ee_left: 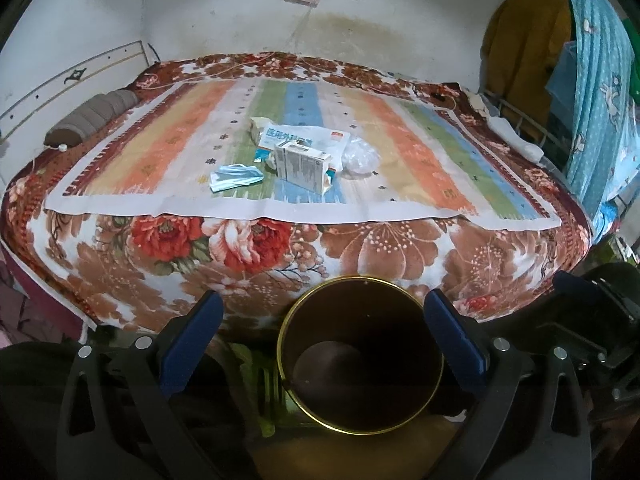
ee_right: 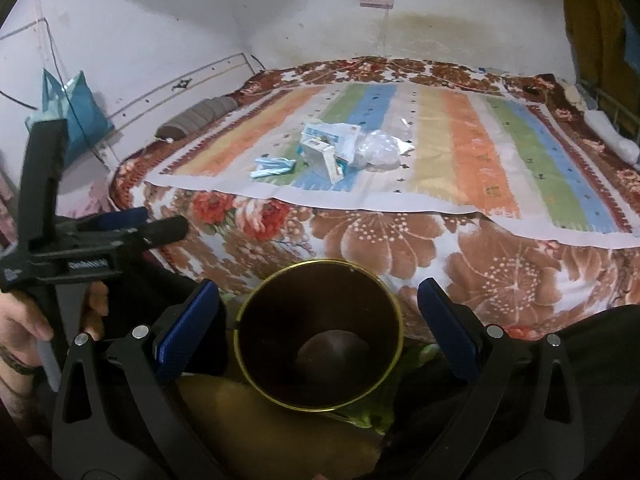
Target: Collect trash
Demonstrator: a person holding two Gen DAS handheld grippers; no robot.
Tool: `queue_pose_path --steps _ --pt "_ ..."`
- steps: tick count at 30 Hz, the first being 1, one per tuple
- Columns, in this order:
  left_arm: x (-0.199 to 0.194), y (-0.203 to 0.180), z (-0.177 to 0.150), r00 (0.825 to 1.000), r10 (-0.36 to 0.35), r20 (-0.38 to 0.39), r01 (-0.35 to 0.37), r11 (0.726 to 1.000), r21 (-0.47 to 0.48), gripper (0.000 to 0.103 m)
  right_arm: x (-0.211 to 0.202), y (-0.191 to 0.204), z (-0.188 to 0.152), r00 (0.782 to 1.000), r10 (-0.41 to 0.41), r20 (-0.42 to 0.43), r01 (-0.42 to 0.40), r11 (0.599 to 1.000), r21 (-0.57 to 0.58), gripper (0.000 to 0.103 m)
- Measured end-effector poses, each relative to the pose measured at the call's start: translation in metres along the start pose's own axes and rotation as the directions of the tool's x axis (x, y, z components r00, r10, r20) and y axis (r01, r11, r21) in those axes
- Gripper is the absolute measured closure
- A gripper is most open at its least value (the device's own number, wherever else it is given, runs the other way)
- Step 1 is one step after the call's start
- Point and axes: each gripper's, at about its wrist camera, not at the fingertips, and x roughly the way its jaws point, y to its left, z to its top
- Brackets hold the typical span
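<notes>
On the striped cloth [ee_left: 168,160], a face mask [ee_left: 236,176], medicine box [ee_left: 306,168] and plastic bag [ee_left: 360,157] were noted uncollected, both the left gripper [ee_left: 322,344] and right gripper [ee_right: 318,336] being held agape above the empty bin [ee_left: 288,340], so a reach to the nearest item was judged outstanding.

Plush floral blanket [ee_left: 360,248], glossy brass-rimmed bin [ee_left: 362,356], cardboard box [ee_left: 306,166], crinkled plastic bag [ee_left: 360,156]

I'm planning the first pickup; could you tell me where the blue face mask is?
In both views, the blue face mask lies on the striped cloth, just left of the upright carton.
</notes>
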Motion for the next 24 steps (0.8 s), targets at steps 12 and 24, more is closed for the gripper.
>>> queue_pose_path --steps 12,24 --pt "0.0 -0.005 -0.003 1.0 0.027 -0.006 -0.027 0.999 0.025 0.005 0.001 -0.003 0.0 1.0 -0.019 -0.007 0.019 1.0 0.001 0.008" --pt "-0.007 0.004 -0.002 0.999 -0.033 0.019 0.033 0.999 -0.04 0.005 -0.001 -0.005 -0.001 1.0 -0.001 -0.011 0.001 1.0 -0.003 0.008"
